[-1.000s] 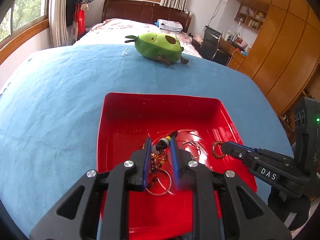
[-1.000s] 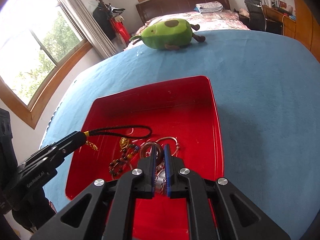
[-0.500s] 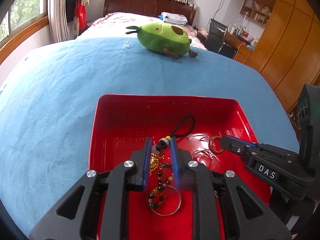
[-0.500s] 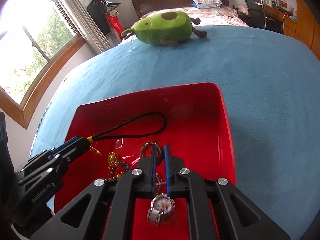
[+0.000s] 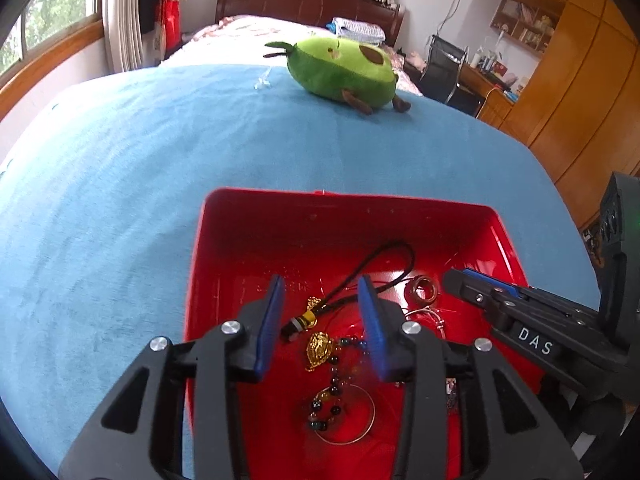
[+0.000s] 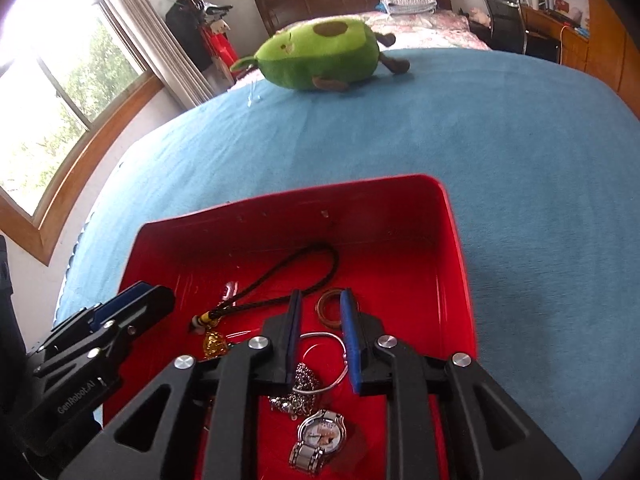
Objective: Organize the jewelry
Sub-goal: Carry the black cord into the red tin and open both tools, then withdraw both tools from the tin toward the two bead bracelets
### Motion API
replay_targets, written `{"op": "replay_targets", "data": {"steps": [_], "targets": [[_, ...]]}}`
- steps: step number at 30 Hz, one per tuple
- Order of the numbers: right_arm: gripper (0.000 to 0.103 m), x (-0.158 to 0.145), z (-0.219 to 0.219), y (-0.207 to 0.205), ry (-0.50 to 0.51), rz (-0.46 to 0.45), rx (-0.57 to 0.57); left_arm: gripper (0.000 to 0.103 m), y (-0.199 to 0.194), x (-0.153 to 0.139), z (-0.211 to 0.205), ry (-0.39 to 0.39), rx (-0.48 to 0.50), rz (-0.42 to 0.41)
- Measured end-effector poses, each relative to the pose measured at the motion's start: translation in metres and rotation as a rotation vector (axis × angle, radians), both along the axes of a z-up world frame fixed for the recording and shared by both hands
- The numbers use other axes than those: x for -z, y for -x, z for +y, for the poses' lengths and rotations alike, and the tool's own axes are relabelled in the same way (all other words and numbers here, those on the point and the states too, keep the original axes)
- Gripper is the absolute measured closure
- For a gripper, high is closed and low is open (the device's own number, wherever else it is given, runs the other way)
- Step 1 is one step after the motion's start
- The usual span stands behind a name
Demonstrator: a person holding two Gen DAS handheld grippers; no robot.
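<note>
A red tray [image 5: 224,264] [image 6: 452,264] lies on the blue cloth and holds jewelry. In it are a black cord charm [image 5: 360,280] [image 6: 288,280], a gold pendant [image 5: 319,350] [image 6: 214,343], a dark bead bracelet [image 5: 334,392], a thin wire hoop [image 5: 368,420], a brown ring [image 5: 424,290] [image 6: 330,307], a silver chain [image 6: 298,390] and a wristwatch [image 6: 318,442]. My left gripper [image 5: 320,286] is open above the cord charm, empty. My right gripper [image 6: 320,300] is open above the brown ring, empty; it also shows in the left wrist view [image 5: 460,280].
A green avocado plush [image 5: 342,70] [image 6: 320,54] lies at the far side of the blue cloth [image 5: 120,180]. A small clear item [image 5: 262,82] lies left of it. A bed, a desk with a chair and wooden wardrobes stand beyond.
Both grippers have opened. The left one let go of the cord charm and the right one let go of the brown ring; both items now lie in the tray.
</note>
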State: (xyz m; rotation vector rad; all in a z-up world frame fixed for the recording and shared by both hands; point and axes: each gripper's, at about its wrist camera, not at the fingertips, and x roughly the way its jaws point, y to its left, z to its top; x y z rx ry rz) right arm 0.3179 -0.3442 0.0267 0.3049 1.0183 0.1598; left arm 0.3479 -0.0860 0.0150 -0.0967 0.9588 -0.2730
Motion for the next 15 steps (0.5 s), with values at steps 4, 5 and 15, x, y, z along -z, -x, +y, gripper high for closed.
{"op": "replay_targets", "data": {"steps": [4, 5, 15], "targets": [[0.066, -0.009, -0.001, 0.013, 0.034, -0.029, 0.019, 0.052, 0.014, -0.011, 0.002, -0.007, -0.006, -0.040], [0.066, -0.011, -0.001, 0.016, 0.050, -0.038, 0.025, 0.047, 0.017, -0.013, 0.002, -0.014, -0.007, -0.050], [0.022, -0.045, -0.010, 0.060, 0.152, -0.147, 0.092, 0.015, 0.054, -0.045, 0.012, -0.021, -0.045, -0.160]]}}
